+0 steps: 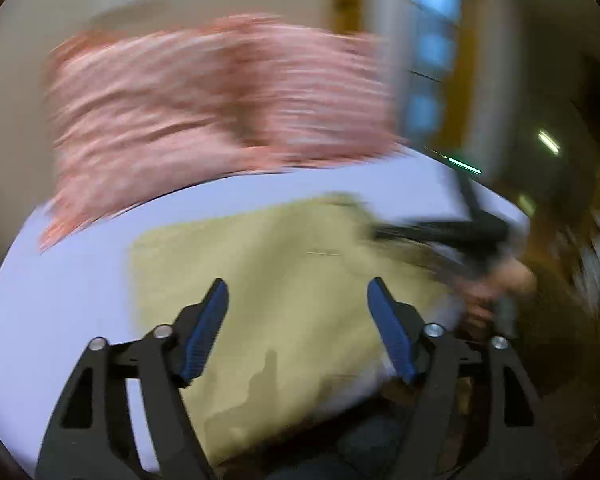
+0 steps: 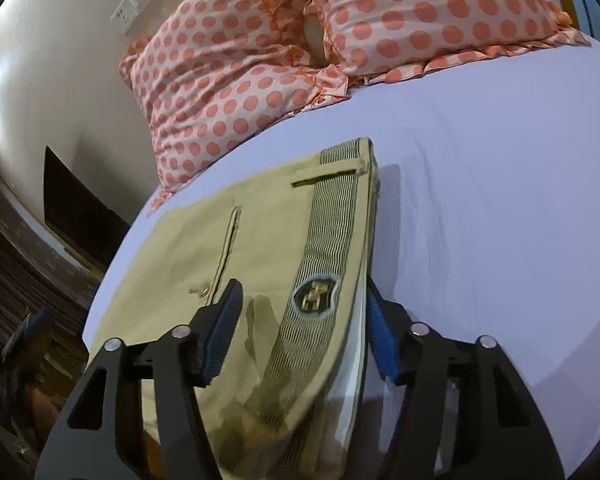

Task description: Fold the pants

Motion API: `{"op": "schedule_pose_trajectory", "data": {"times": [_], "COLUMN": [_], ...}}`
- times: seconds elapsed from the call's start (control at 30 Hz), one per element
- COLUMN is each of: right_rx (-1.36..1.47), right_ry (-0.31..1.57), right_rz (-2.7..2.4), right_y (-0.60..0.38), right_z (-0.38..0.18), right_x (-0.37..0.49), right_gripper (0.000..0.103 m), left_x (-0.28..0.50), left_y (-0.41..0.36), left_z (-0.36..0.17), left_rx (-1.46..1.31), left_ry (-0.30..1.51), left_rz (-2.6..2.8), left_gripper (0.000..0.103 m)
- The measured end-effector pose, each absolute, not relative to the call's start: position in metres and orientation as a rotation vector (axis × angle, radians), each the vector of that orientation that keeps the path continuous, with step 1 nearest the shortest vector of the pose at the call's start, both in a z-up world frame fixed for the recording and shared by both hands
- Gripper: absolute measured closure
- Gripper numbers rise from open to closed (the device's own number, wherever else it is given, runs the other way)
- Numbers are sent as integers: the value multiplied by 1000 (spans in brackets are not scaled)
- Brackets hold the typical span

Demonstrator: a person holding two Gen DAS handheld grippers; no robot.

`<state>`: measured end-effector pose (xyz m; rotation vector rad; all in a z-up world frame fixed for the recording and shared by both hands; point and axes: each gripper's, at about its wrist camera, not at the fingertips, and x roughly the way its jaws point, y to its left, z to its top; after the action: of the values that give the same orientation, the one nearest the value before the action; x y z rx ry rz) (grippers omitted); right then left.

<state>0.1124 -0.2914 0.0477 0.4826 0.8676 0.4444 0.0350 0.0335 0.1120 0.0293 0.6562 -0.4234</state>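
Two hand-held grippers stood open over the khaki pants (image 2: 259, 248), neither gripping: the left hand-held gripper (image 1: 297, 304) (view badly blurred) and the right hand-held gripper (image 2: 304, 308). Pants lay folded on the bed (image 2: 480, 200), near its edge, just short of the spotted pillows (image 2: 239, 64).

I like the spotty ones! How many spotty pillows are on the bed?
2. One polka-dot pillow leans at the left by the wall, the other polka-dot pillow lies to its right, both at the head of the bed beyond the folded pants. More could be hidden out of view.
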Motion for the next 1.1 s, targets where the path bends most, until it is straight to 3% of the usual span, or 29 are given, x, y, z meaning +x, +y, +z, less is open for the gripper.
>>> {"op": "schedule_pose_trajectory", "data": {"times": [0.13, 0.23, 0.33, 0.4, 0.43, 0.47, 0.53, 0.8, 1.03, 1.1], "right_rx": [515, 565, 585, 652, 698, 723, 747, 628, 477, 393], "right_ry": [904, 925, 953, 989, 1000, 1003, 990, 836, 915, 833], "right_rz": [528, 579, 632, 717, 758, 777, 792, 750, 313, 204], "right_y": [-294, -306, -308, -306, -305, -305, -304, -298, -314, -330], "right_z": [40, 33, 32, 26, 22, 21, 24, 85, 55, 64], "right_x": [126, 127, 132, 135, 136, 136, 137, 197, 249, 226], "right_gripper": [54, 66, 71, 80, 83, 85, 86, 89, 79, 70], "left_x": [106, 126, 125, 129, 127, 129, 132, 191, 245, 218], "left_y": [100, 97, 81, 79, 77, 78, 79, 48, 49, 61], "left_z": [72, 43, 42, 39, 39, 38, 42, 103, 86, 91], "left_rx": [-234, -248, -232, -252, -248, -253, -251, -101, -28, 8], "left_ry": [873, 993, 1003, 1014, 1023, 1034, 1033, 830, 842, 810], "left_rz": [-336, -382, -440, -456, -446, -443, -453, -364, -47, 4], "left_gripper": [33, 33, 29, 43, 71, 84, 92, 93, 83, 62]}}
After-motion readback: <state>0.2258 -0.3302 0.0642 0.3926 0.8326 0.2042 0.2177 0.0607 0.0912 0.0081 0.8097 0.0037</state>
